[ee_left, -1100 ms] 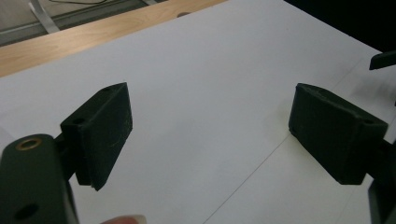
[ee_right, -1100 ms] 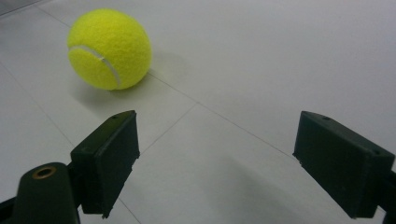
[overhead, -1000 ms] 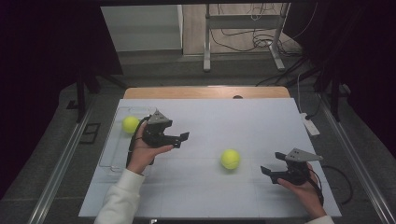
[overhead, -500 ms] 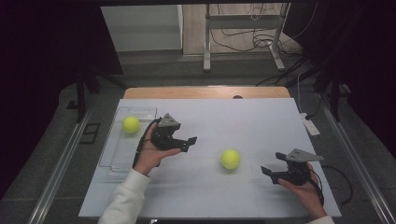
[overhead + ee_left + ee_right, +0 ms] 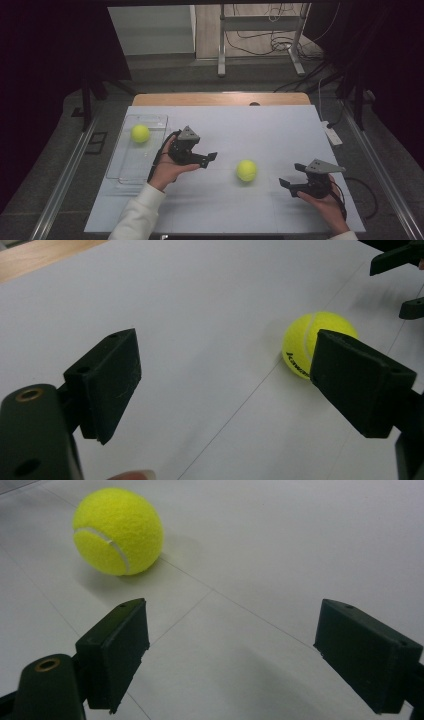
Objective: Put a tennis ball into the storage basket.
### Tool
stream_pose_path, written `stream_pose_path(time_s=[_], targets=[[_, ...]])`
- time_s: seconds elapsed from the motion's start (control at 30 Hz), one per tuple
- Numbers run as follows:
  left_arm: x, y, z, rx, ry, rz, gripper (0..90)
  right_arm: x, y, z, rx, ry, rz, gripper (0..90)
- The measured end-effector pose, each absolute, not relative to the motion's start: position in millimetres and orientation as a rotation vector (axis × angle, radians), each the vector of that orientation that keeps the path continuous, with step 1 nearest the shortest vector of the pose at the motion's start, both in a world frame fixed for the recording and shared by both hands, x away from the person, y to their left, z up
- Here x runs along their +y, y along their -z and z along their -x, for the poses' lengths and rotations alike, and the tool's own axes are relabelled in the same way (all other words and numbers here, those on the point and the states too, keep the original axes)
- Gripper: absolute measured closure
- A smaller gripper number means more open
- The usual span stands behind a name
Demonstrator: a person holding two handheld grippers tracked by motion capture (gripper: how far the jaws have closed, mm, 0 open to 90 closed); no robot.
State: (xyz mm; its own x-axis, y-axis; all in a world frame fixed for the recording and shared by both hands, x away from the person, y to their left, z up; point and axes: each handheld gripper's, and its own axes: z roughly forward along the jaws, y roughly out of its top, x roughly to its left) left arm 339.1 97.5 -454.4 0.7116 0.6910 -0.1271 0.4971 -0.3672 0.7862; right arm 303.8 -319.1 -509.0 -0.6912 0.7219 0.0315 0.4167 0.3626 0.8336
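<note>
Left tongs (image 5: 209, 159) moved toward fuzzy round ball (image 5: 246, 170) — gaping, empty | right tongs (image 5: 287, 184) likewise

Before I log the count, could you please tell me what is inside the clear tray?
The clear tray holds one tennis ball near its far end. The rest looks bare; the person's hand covers none of it.

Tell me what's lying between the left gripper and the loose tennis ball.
Nothing: bare white tabletop separates the left gripper from the tennis ball, seen in the high view.

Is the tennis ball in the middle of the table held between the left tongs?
No, the tennis ball lies free on the white table, apart from the open left tongs.
</note>
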Motion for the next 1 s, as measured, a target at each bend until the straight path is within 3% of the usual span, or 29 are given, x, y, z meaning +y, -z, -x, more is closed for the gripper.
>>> stream_pose_path(time_s=[1.0], targets=[[72, 470, -337, 0.854, -0.217, -2.11, 13.2, -319, 510, -306, 2.297, -1.231, -0.998, 14.4]])
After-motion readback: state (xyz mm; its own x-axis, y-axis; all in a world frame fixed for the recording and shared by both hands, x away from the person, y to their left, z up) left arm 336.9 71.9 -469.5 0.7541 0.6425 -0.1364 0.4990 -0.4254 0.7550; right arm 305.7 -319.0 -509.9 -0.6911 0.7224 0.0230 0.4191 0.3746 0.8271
